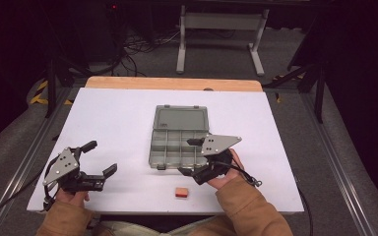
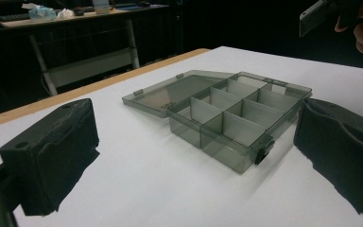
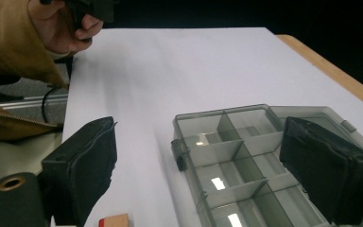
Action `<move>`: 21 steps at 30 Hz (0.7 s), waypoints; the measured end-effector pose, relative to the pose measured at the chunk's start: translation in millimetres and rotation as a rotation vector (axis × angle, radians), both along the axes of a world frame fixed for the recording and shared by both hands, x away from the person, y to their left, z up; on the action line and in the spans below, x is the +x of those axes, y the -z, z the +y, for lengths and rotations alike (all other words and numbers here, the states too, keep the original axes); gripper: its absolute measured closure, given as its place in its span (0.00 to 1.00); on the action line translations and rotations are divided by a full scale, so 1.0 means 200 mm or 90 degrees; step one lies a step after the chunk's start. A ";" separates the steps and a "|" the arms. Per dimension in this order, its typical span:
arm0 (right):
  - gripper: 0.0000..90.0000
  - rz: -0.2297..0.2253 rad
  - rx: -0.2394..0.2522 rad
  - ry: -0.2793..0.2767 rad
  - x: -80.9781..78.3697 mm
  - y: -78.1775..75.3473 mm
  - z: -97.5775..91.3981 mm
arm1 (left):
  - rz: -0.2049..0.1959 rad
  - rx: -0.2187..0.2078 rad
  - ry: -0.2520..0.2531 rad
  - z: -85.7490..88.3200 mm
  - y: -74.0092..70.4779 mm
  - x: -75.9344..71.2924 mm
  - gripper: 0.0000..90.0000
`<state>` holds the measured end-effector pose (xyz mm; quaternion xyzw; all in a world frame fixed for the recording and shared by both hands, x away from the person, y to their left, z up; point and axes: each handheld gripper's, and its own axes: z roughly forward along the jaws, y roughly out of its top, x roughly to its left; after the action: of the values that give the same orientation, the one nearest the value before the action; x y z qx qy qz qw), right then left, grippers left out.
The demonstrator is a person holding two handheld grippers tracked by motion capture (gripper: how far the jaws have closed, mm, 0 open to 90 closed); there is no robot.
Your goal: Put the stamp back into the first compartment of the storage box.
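Observation:
A grey see-through compartment box (image 1: pixel 179 137) lies open in the middle of the white table, its lid folded flat on the far side and its compartments bare. A small orange-and-wood block (image 1: pixel 180 192) rests near the front edge. My right gripper (image 1: pixel 189 156) hovers at the box's near right corner, pointing left, open with nothing gripped. In the right gripper view one jaw hangs over the box (image 3: pixel 231 156) and the block (image 3: pixel 116 221) peeks in at the bottom. My left gripper (image 1: pixel 101 157) stands open at the front left, aimed at the box (image 2: pixel 231 113).
The white table top (image 1: pixel 118 113) ends in a wooden strip (image 1: pixel 172 82) at the far side. A metal desk frame (image 1: pixel 221 29) and cables stand on the floor beyond. Aluminium rails (image 1: pixel 334 162) run along both table sides.

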<state>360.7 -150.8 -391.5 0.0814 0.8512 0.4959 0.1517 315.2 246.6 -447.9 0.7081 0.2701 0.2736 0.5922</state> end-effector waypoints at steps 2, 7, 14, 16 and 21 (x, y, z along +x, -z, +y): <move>0.14 0.010 -0.019 -0.013 0.00 0.00 0.02 | -0.001 -0.001 0.000 0.00 0.00 0.00 0.02; 0.15 0.036 -0.067 -0.030 -0.01 0.00 0.05 | 0.000 0.000 -0.001 0.00 0.00 0.00 0.01; 0.17 0.083 -0.158 -0.055 -0.02 0.03 0.09 | 0.001 -0.001 -0.002 0.00 0.00 0.00 0.01; 0.17 0.087 -0.167 -0.057 -0.02 0.03 0.09 | 0.000 -0.001 -0.002 0.00 0.00 0.00 0.01; 0.19 0.115 -0.212 -0.069 -0.02 0.05 0.11 | 0.000 -0.001 -0.002 0.00 0.00 0.00 0.01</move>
<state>356.7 -129.3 -402.3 0.0531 0.9347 0.3464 0.0594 314.5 246.9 -447.5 0.7072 0.2716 0.2739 0.5926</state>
